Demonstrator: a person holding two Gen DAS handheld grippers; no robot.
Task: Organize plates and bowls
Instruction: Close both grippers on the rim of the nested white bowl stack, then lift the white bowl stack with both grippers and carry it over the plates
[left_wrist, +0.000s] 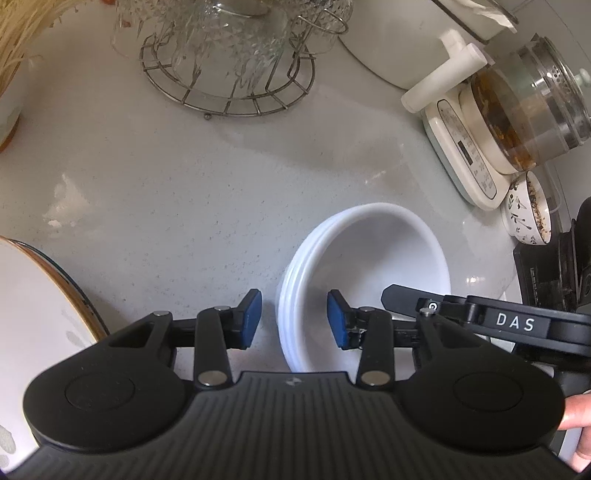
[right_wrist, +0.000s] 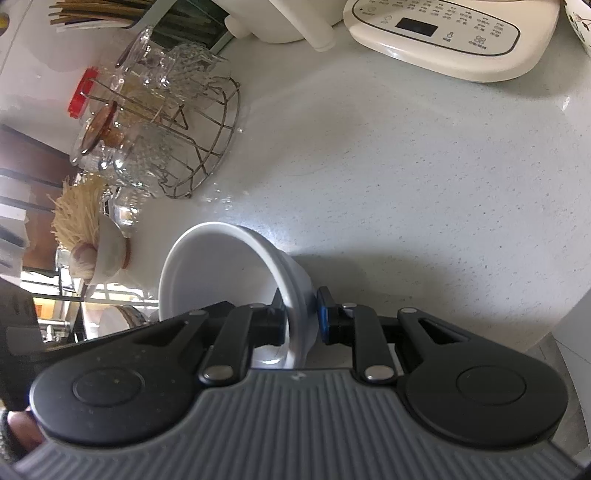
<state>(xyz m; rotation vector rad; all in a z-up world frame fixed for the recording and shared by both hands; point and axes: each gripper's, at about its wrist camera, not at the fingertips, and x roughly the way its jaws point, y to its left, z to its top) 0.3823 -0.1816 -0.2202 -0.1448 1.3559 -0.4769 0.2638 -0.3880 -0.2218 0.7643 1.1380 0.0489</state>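
A stack of nested white bowls (left_wrist: 369, 251) sits on the pale counter (left_wrist: 184, 184). My left gripper (left_wrist: 294, 319) is open and straddles the stack's near-left rim. One blue pad is outside over the counter, the other inside the bowl, and neither presses on the rim. In the left wrist view, a black finger (left_wrist: 399, 299) of my right gripper reaches into the bowl from the right. In the right wrist view, my right gripper (right_wrist: 301, 319) is shut on the wall of the white bowls (right_wrist: 221, 266), one pad inside and one outside.
A large white plate (left_wrist: 37, 332) with a brown rim lies at the left. A wire rack of glass cups (left_wrist: 229, 55) stands behind, with a glass kettle on its cream base (left_wrist: 517, 110) and a small patterned bowl (left_wrist: 528, 210) at the right. A person's fingers (left_wrist: 580, 424) show at the lower right.
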